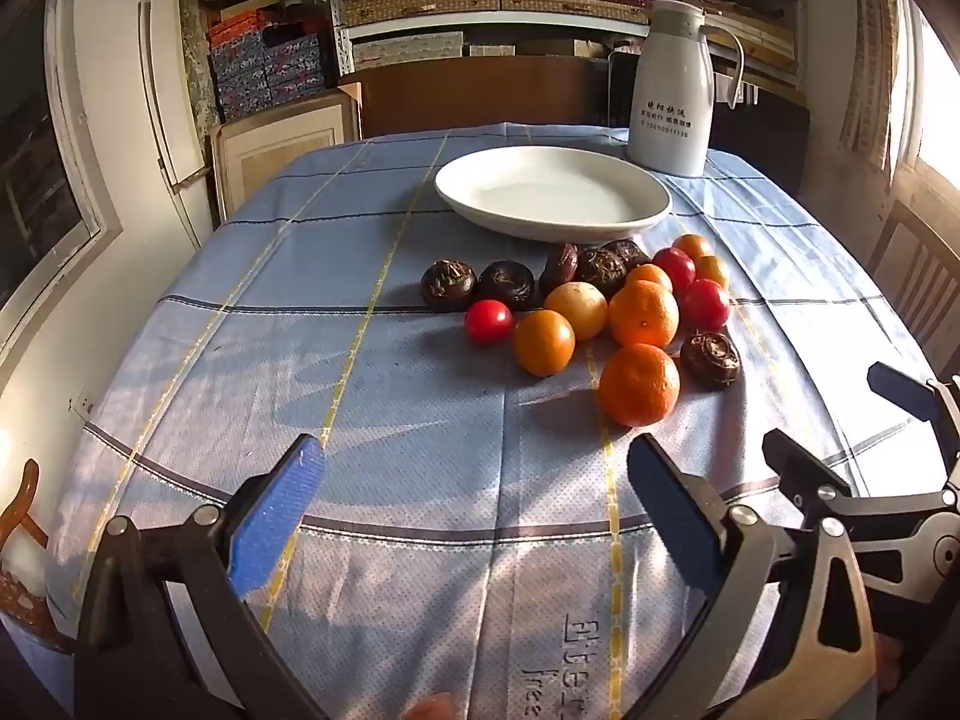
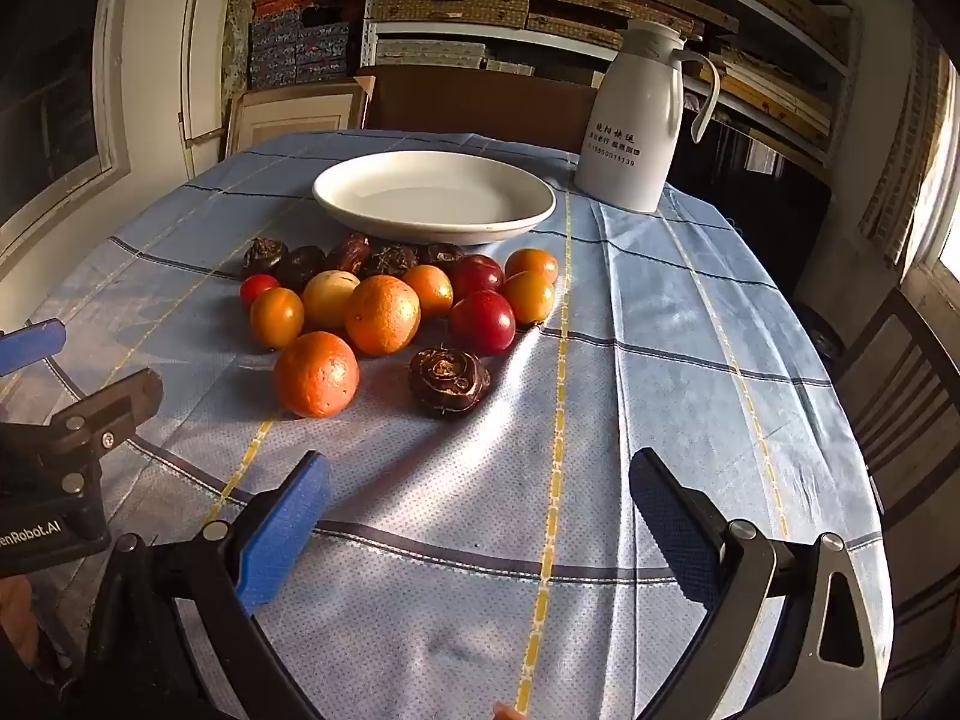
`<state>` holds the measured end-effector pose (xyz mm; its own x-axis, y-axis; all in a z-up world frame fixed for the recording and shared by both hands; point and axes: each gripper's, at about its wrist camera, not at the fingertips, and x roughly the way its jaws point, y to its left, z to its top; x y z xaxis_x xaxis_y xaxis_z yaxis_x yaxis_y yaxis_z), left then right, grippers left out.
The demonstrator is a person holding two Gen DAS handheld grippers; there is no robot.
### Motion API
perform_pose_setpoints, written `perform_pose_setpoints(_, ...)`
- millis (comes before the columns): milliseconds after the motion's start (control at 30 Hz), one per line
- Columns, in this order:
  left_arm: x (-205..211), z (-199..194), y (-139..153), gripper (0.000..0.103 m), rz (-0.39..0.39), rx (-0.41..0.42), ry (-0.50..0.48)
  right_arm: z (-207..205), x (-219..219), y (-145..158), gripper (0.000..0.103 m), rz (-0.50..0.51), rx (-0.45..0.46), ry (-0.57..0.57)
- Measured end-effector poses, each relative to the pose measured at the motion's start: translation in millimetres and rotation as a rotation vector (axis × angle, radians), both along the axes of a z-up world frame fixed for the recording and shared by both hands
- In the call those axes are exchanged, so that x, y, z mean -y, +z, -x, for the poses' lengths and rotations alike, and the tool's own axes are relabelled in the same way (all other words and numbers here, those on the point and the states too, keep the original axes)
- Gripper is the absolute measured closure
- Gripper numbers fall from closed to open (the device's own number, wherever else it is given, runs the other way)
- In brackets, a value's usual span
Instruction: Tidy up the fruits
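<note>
Two grippers hovering wide open over the tablecloth (image 1: 420, 480): left gripper (image 1: 477, 483), right gripper (image 2: 480, 495). Fruit pile (image 2: 384, 312) lying loose just ahead; white plate (image 2: 432, 195) sitting beyond, jug (image 2: 636, 120) standing farthest.

Tablecloth (image 1: 360, 396) blue, yellow-grey plaid; plate (image 1: 552, 195) white; oranges (image 1: 639, 384) orange; tomatoes (image 1: 488, 321) red; jug (image 1: 672, 96) white.

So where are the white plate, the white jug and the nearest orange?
white plate (image 2: 336, 195): right wrist view, its left rim.
white jug (image 2: 630, 138): right wrist view, its body.
nearest orange (image 1: 639, 384): left wrist view, its middle.
</note>
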<state>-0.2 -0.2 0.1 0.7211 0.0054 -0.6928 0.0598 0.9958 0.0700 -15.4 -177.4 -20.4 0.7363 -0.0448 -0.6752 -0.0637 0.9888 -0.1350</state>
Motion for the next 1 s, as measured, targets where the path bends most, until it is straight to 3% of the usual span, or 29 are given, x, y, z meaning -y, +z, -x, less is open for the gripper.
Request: perform_pose_setpoints(1000,-3,-1,-4,0.004,0.006,-0.016,0.006,3,-2,6,0.003,0.022,0.016,0.002)
